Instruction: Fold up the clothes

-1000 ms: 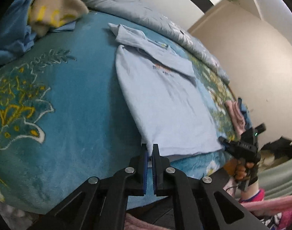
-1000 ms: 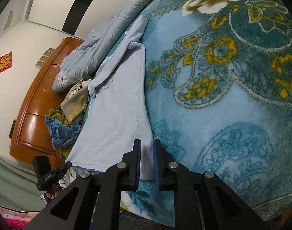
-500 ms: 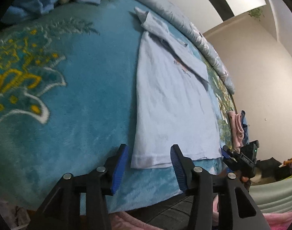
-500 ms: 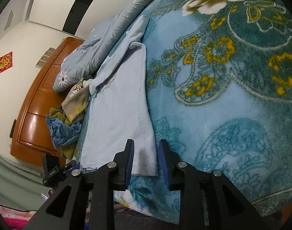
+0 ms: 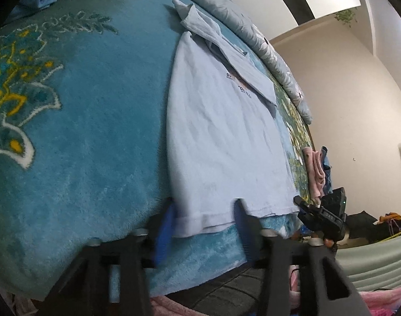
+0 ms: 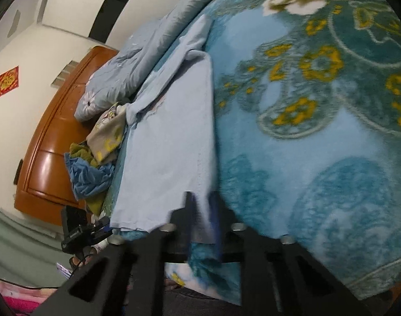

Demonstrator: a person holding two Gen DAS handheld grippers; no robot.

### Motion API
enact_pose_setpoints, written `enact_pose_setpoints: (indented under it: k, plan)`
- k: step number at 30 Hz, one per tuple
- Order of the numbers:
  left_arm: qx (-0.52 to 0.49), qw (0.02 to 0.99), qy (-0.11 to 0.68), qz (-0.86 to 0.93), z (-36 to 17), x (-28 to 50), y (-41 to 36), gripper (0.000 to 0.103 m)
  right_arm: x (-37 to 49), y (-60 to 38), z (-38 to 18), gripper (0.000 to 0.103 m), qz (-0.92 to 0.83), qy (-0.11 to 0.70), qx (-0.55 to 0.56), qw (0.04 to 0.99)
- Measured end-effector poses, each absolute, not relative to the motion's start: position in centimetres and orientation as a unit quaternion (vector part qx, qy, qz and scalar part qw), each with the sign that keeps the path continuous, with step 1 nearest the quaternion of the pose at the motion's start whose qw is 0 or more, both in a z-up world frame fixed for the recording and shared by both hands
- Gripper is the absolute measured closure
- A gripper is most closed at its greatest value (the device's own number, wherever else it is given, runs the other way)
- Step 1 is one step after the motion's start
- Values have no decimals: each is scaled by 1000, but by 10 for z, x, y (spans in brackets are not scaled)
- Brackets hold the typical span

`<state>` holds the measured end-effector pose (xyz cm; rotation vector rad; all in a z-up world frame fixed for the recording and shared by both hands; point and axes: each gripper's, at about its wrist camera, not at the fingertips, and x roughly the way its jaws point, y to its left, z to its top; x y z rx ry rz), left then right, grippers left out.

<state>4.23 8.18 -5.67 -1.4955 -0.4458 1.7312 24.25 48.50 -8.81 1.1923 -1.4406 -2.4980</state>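
Observation:
A light blue shirt [image 5: 221,142] lies flat on the teal flowered blanket [image 5: 95,121], folded lengthwise with a sleeve laid across its top. My left gripper [image 5: 204,220] is open wide, its blue fingers either side of the near hem corner, blurred by motion. From the right wrist view the shirt [image 6: 169,144] runs away from me. My right gripper [image 6: 202,210] has its fingers close together on the hem's right corner, with cloth between them. Each gripper shows in the other's view, the right gripper [image 5: 321,216] at the hem's far corner and the left gripper [image 6: 87,233] at its own end.
A grey-blue flowered duvet [image 6: 137,65] lies along the far side of the bed. Loose clothes [image 6: 95,158] are heaped by the wooden headboard [image 6: 50,142]. Folded pink and blue clothes [image 5: 316,173] sit near the bed's edge. The bed's front edge is just under both grippers.
My left gripper let go of the hem and opened wide. My right gripper opened a little half a second ago and has closed again on the hem corner.

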Motion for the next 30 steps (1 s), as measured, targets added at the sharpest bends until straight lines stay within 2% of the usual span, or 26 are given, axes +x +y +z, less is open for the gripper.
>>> enact_pose_setpoints:
  k: [1, 2, 11, 18, 25, 30]
  plan:
    - [-592, 393, -175, 681, -58, 42, 82, 87, 243, 484, -88, 97, -799, -462, 385, 13]
    - [-594, 392, -175, 680, -60, 42, 83, 97, 242, 482, -88, 98, -801, -460, 384, 19]
    - [-534, 451, -245, 672, -30, 17, 74, 98, 230, 510, -61, 99, -793, -522, 304, 80]
    - [-479, 469, -260, 695, 11, -53, 97, 98, 161, 546, -28, 99, -789, -548, 257, 104]
    - [-467, 433, -266, 723, 31, -159, 143, 98, 55, 593, -7, 99, -797, -533, 276, 65]
    - [-506, 376, -275, 726, 8, -235, 185, 98, -24, 628, -19, 99, -782, -543, 306, 14]
